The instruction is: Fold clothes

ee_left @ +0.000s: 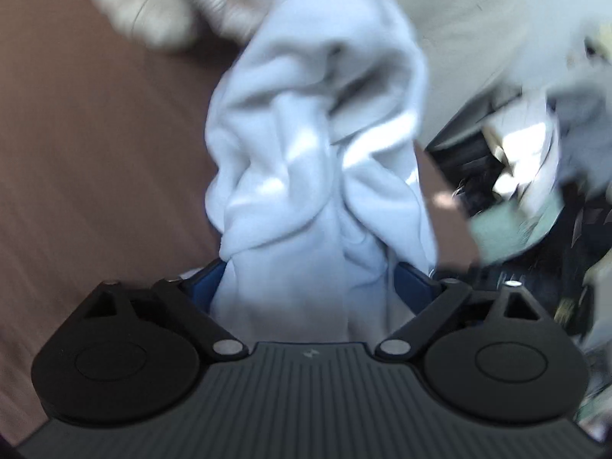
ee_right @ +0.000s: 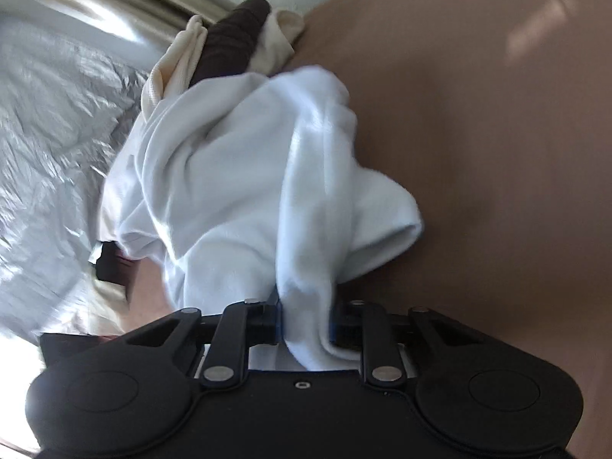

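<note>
A white garment [ee_left: 306, 145] hangs bunched between both grippers above a brown table [ee_left: 76, 153]. My left gripper [ee_left: 310, 287] has its blue-padded fingers closed on a thick bunch of the cloth. In the right wrist view the same white garment [ee_right: 237, 176] is crumpled in front of my right gripper [ee_right: 306, 321], whose fingers are shut on a fold of it. The fingertips are hidden by the cloth in both views. The left view is blurred by motion.
A cream ribbed garment [ee_left: 160, 4] lies at the table's far side, seen with a dark brown piece [ee_right: 229, 42] on cream cloth [ee_right: 279, 38]. Crinkled silver sheeting [ee_right: 49, 145] lies at the left. Dark clutter [ee_left: 516, 191] sits beyond the table edge.
</note>
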`<state>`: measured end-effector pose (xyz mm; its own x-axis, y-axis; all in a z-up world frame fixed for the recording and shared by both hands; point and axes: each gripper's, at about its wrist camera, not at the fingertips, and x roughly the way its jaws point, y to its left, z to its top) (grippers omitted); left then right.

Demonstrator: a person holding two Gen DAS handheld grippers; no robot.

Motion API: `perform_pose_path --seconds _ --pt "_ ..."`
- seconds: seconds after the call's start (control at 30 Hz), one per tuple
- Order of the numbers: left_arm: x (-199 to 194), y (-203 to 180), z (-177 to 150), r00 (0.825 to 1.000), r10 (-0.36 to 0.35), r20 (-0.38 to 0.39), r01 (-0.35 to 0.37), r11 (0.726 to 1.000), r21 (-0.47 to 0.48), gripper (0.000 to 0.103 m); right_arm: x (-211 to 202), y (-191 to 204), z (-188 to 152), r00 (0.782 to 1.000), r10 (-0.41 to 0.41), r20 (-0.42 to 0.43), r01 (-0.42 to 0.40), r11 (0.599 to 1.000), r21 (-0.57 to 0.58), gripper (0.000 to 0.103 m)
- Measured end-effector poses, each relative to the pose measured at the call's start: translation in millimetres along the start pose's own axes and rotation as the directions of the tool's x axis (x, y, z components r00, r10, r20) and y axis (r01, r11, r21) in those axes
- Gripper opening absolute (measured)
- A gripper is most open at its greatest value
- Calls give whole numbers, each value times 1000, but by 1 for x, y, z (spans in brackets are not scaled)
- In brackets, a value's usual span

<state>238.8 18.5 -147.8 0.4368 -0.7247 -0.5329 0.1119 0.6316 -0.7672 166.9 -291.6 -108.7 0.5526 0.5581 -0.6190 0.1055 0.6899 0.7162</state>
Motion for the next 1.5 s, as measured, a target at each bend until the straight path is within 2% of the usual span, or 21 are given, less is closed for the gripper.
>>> perform_pose_path --seconds 0.03,0.1,0.17,0.3,0.37,0.47,0.57,0.73,0.93,1.0,1.03,1.1,1.13,1.17,1.2,1.23,1.27,1.3,1.43,1.47,1.5 --pt "-1 4 -2 1000 -25 2 25 999 -47 74 -3 2 -7 1000 -9 6 9 1000 4 24" --pt "-2 7 -1 996 -86 -21 84 994 -77 67 -10 13 -18 999 -26 21 27 999 -40 24" --pt "-4 10 0 990 -135 -39 131 987 -88 67 -18 27 -29 999 -24 42 28 996 -87 23" --pt "-11 18 -3 966 -253 -50 235 944 -230 67 -35 45 -46 996 35 77 -26 993 -119 22" --pt "-20 5 -7 960 -273 -56 259 948 -184 67 -48 52 -57 993 75 88 -63 989 -131 22" --pt "-30 -23 -16 953 -290 -86 280 953 -112 67 -67 64 -68 993 66 100 -45 980 -195 22" --pt "-34 -50 -25 959 -259 -111 257 966 -38 67 -80 72 -70 994 35 107 -6 966 -258 22" --pt "-49 -75 -33 954 -273 -123 275 961 -5 67 -101 73 -81 991 18 131 23 951 -307 22" --pt "-102 -94 -30 926 -366 -94 371 927 47 67 -134 74 -94 977 138 162 -95 964 -250 22" --pt "-119 -100 -32 916 -391 -84 397 914 77 67 -150 86 -108 974 145 177 -81 943 -324 22" --pt "-114 -103 -38 931 -356 -75 363 926 103 67 -156 93 -118 972 138 191 -58 925 -375 21" --pt "-104 -109 -51 958 -281 -59 287 946 152 69 -159 99 -140 962 31 270 107 870 -482 21" --pt "-86 -107 -57 979 -170 -110 187 968 166 68 -150 93 -147 953 -70 294 213 845 -490 21" --pt "-68 -106 -63 986 -57 -158 86 979 186 63 -140 87 -153 933 -173 315 316 812 -491 20" --pt "-51 -105 -70 978 54 -202 -11 978 209 59 -129 79 -156 911 -266 316 395 783 -481 19" --pt "-45 -99 -73 971 104 -217 -55 974 222 57 -117 71 -158 870 -371 326 490 724 -486 18" --pt "-39 -94 -77 961 152 -231 -97 968 233 57 -104 64 -160 815 -472 337 579 651 -490 16" --pt "-40 -91 -76 959 163 -232 -110 968 226 57 -92 56 -162 748 -565 349 659 568 -493 16" --pt "-65 -90 -59 981 137 -139 -106 972 211 45 -92 49 -152 647 -645 406 760 503 -412 15" --pt "-74 -92 -55 984 147 -102 -122 968 219 24 -95 49 -149 629 -651 424 776 490 -398 14" --pt "-81 -89 -50 987 144 -73 -128 972 196 14 -97 51 -148 598 -660 454 799 453 -395 13"
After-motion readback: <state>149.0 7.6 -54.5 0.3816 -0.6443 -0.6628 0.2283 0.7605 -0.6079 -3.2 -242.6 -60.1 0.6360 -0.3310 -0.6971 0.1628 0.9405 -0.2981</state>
